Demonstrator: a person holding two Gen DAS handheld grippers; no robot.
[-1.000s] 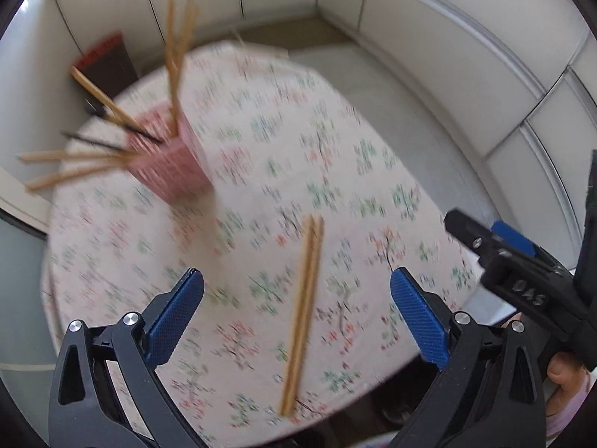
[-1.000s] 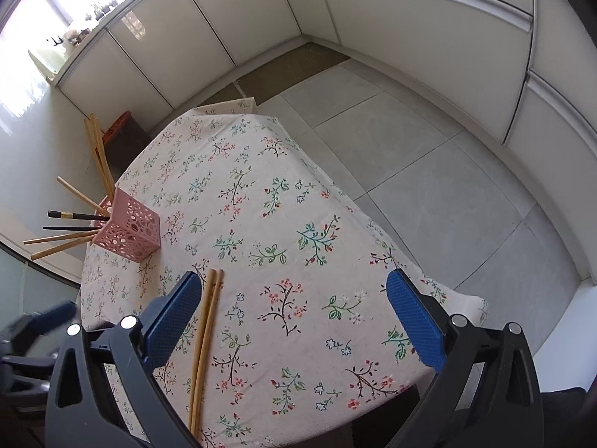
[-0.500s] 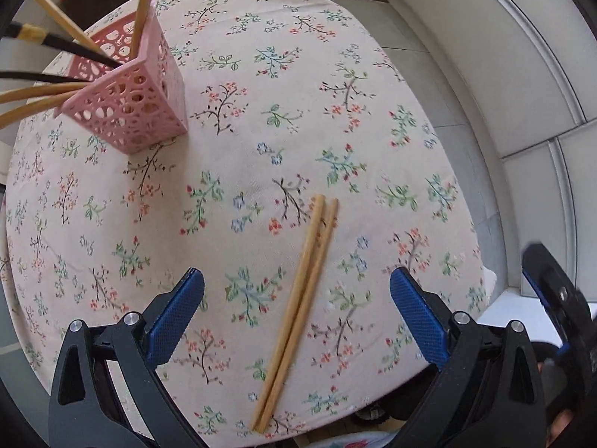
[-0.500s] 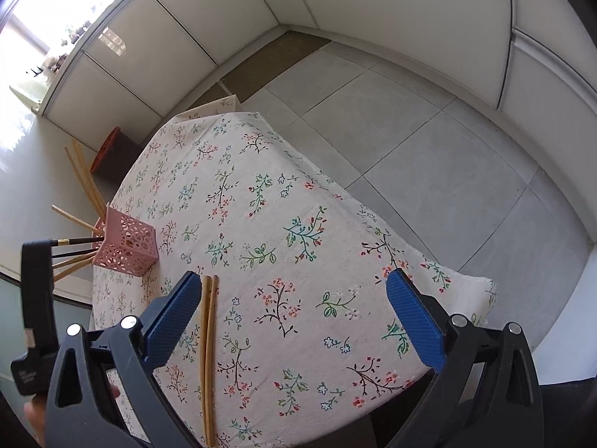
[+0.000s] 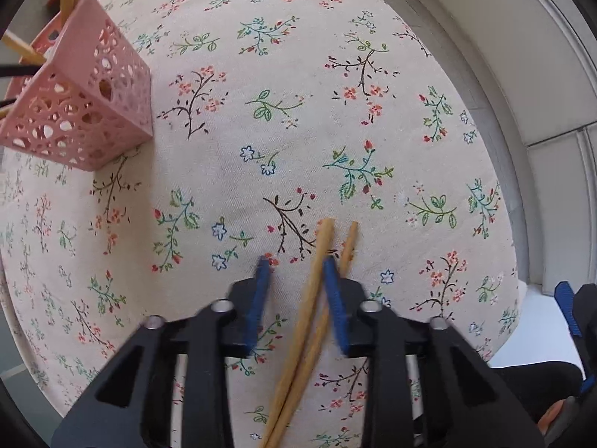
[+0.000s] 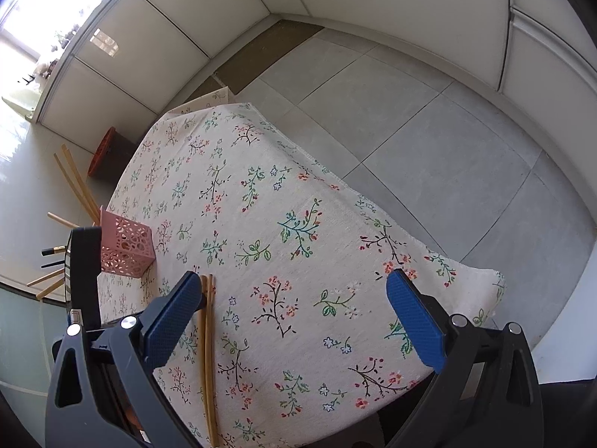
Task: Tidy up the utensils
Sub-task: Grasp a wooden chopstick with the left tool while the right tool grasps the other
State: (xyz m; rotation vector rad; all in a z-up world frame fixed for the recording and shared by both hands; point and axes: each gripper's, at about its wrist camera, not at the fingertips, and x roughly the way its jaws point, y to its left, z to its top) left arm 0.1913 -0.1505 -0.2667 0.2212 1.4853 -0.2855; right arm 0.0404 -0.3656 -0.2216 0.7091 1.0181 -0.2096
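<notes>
Two wooden chopsticks (image 5: 317, 287) lie side by side on the floral tablecloth (image 5: 298, 112). My left gripper (image 5: 296, 272) is low over them, its jaws narrowed but still apart. One stick runs between the blue pads; the right pad (image 5: 334, 291) lies over the other. A pink perforated holder (image 5: 86, 112) with several chopsticks in it stands at the far left. In the right wrist view the chopsticks (image 6: 208, 343) lie beside my open, empty right gripper (image 6: 294, 321), and the holder (image 6: 125, 248) is at the left behind the left gripper's body.
The table's right edge (image 6: 391, 224) drops to a grey tiled floor (image 6: 429, 130). White cabinet fronts (image 6: 186, 37) line the far walls. A red-rimmed dark bin (image 6: 108, 149) stands beyond the table's far left corner.
My left gripper has dropped close to the chopsticks and its jaws have narrowed around them. The right gripper has stayed open, shifting only slightly.
</notes>
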